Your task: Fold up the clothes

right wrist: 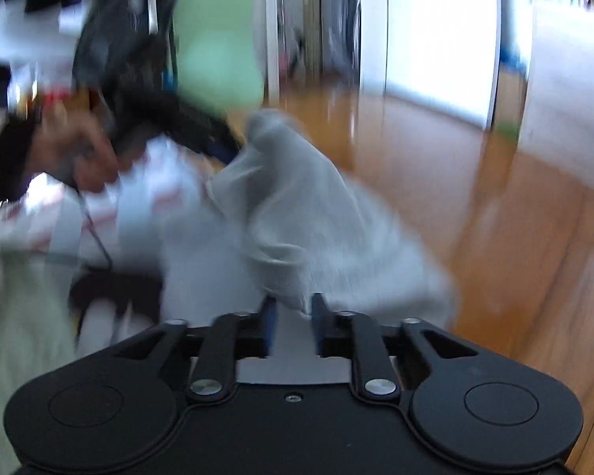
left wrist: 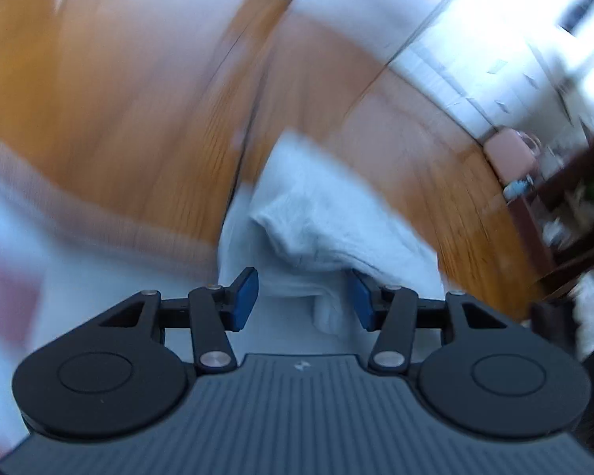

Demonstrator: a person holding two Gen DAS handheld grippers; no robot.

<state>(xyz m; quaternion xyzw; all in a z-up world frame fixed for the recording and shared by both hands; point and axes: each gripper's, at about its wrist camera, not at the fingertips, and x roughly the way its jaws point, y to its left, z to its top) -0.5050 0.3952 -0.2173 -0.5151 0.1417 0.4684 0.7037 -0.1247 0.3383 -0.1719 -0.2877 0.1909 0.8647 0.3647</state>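
Note:
A light grey garment (left wrist: 328,217) hangs bunched above a wooden floor (left wrist: 118,99); both views are blurred. My left gripper (left wrist: 303,297) has its blue pads (left wrist: 243,297) partly apart with a fold of the grey cloth between them. My right gripper (right wrist: 293,316) is nearly shut, with the garment's edge (right wrist: 297,213) between its pads. The right wrist view also shows the person's hand (right wrist: 75,146) holding the left gripper (right wrist: 233,146), which carries the garment's far end.
A pinkish-beige and white cloth (left wrist: 59,213) lies at the left. A dark shelf unit (left wrist: 574,213) stands at the right. A white striped garment (right wrist: 99,206), a green panel (right wrist: 217,47) and a bright doorway (right wrist: 439,39) show in the right wrist view.

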